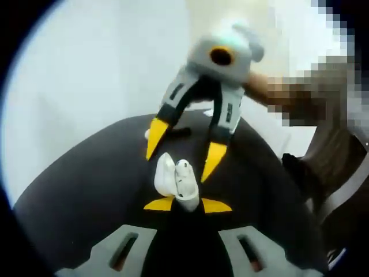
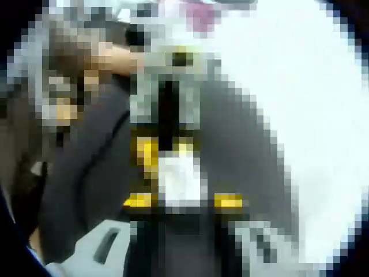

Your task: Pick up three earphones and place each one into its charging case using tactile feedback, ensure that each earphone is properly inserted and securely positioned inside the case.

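A white charging case [image 1: 187, 195] stands open over a dark round table [image 1: 81, 184], and my left gripper [image 1: 187, 204] is shut on its base. A white earphone [image 1: 183, 171] sits in the case beside the raised lid [image 1: 164, 173]. My right gripper [image 1: 185, 149] comes down from the far side. It is open, with a yellow fingertip on each side of the case top and nothing gripped. The right gripper view is heavily blurred. There the right gripper [image 2: 183, 201] stands open around the white case [image 2: 181, 182], with the left gripper [image 2: 166, 150] beyond it.
A small white object [image 1: 148, 134] and a thin black item [image 1: 183, 131] lie on the table behind the right gripper's fingers. A person's hand [image 1: 262, 86] holds that gripper. A dark bag or strap [image 1: 340, 184] hangs at the right, past the table edge.
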### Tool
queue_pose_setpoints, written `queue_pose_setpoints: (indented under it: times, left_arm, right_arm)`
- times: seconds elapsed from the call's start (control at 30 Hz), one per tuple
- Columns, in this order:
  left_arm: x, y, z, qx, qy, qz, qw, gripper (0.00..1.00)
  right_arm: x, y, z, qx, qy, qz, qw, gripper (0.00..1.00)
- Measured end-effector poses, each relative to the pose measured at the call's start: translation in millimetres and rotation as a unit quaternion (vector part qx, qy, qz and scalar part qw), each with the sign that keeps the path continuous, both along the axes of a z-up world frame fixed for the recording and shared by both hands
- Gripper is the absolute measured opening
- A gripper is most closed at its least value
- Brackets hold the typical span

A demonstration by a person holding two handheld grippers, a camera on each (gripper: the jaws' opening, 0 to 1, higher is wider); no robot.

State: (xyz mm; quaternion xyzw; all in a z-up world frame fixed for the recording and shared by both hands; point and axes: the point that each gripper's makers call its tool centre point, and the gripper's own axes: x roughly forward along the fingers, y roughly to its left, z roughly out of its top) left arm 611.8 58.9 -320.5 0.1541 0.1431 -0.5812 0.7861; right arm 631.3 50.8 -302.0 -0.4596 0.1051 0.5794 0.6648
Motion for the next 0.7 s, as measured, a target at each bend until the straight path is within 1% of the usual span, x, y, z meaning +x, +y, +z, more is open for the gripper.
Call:
queue_pose_setpoints:
  times: [0.03,0.1,0.13,0.2,0.27,0.3,0.33,0.43,0.57,0.63,0.7]
  left_arm:
    - [1.3,1.2,-0.4,-0.002,0.006,0.003,1.0000,0.13]
    - [2.4,2.2,-0.9,-0.008,0.020,0.004,0.9998,0.13]
    - [2.3,2.8,-1.4,-0.009,0.026,0.004,0.9996,0.13]
    - [1.9,2.5,-1.6,-0.012,0.033,0.006,0.9994,0.13]
    - [1.3,2.1,-2.0,-0.013,0.037,0.008,0.9992,0.13]
    - [1.0,2.3,-2.0,-0.014,0.040,0.009,0.9991,0.13]
    - [0.9,2.5,-2.2,-0.015,0.042,0.009,0.9990,0.13]
    - [2.2,0.8,-1.6,-0.017,0.043,0.009,0.9989,0.13]
    - [5.3,0.5,-1.0,-0.020,0.049,0.014,0.9985,0.13]
    - [6.0,0.4,-1.0,-0.021,0.051,0.016,0.9984,0.13]
    - [6.5,0.5,-0.9,-0.022,0.052,0.017,0.9983,0.13]
  right_arm:
    - [-2.5,0.5,-1.3,-0.006,-0.003,0.010,0.9999,0.37]
    - [-8.4,4.2,-1.5,-0.011,-0.027,0.035,0.9990,0.34]
    - [-7.7,4.2,-0.1,-0.013,-0.048,0.038,0.9980,0.34]
    - [-9.1,2.2,1.6,-0.019,-0.074,0.047,0.9960,0.33]
    - [-12.8,1.8,5.2,-0.014,-0.110,0.065,0.9917,0.31]
    - [-14.7,2.3,7.0,-0.010,-0.123,0.071,0.9898,0.30]
    - [-16.7,1.2,7.8,-0.006,-0.132,0.076,0.9883,0.29]
    - [-18.5,-3.4,6.3,-0.001,-0.139,0.075,0.9875,0.28]
    - [-21.0,-6.3,7.9,0.024,-0.155,0.080,0.9844,0.27]
    - [-22.5,-5.6,8.1,0.036,-0.170,0.084,0.9812,0.27]
    - [-23.2,-3.2,9.9,0.042,-0.200,0.096,0.9743,0.27]
